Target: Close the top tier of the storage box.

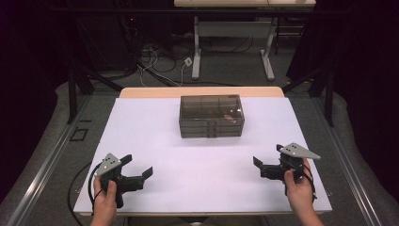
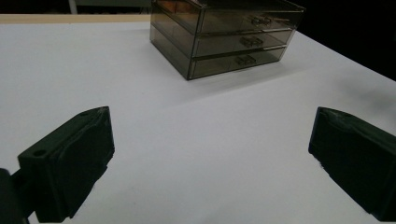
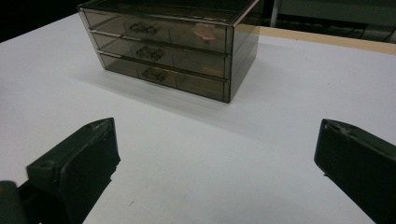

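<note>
Grippers, left gripper (image 1: 139, 165) and right gripper (image 1: 267, 155) both released, one three-drawer box (image 1: 211, 116) between.

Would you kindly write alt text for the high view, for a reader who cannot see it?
A smoky translucent plastic three-drawer box stands closed toward the far middle of a white table. A person's hands hold the left gripper and right gripper near the front corners, jaws open and empty, well short of the box. Something pink lies in the top drawer.

White counter (image 1: 141, 141); smoky three-drawer box (image 1: 211, 116) resting on it toward 12 o'clock, drawers shut.
</note>
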Demonstrator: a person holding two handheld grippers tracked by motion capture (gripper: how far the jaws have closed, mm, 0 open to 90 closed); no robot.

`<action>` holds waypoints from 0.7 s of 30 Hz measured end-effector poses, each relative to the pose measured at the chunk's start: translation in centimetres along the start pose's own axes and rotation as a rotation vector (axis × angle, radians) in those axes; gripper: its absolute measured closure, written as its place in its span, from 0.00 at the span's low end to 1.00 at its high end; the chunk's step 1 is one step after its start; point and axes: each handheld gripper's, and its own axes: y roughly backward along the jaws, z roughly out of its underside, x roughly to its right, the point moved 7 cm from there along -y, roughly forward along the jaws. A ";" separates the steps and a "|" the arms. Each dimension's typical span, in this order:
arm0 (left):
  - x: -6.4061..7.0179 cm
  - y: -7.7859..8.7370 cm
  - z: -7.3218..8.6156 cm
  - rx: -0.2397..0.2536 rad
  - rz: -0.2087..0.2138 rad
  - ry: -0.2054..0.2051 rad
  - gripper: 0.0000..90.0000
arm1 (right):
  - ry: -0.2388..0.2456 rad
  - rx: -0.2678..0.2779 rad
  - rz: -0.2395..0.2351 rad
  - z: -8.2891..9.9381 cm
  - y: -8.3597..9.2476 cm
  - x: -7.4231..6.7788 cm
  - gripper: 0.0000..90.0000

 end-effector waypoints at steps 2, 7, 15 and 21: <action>0.0 0.0 0.0 0.005 0.000 0.002 0.00 | 0.005 -0.004 0.003 0.4 0.0 0.2 0.00; -0.1 0.2 0.1 0.009 -0.001 0.005 0.00 | -0.002 -0.027 0.029 1.4 -0.3 1.0 0.00; -0.3 0.1 0.6 -0.003 -0.002 0.004 0.00 | -0.029 -0.059 0.042 3.2 -1.3 1.9 0.00; -0.4 0.2 0.8 -0.001 -0.004 0.008 0.00 | -0.034 -0.065 0.047 4.0 -2.1 2.4 0.00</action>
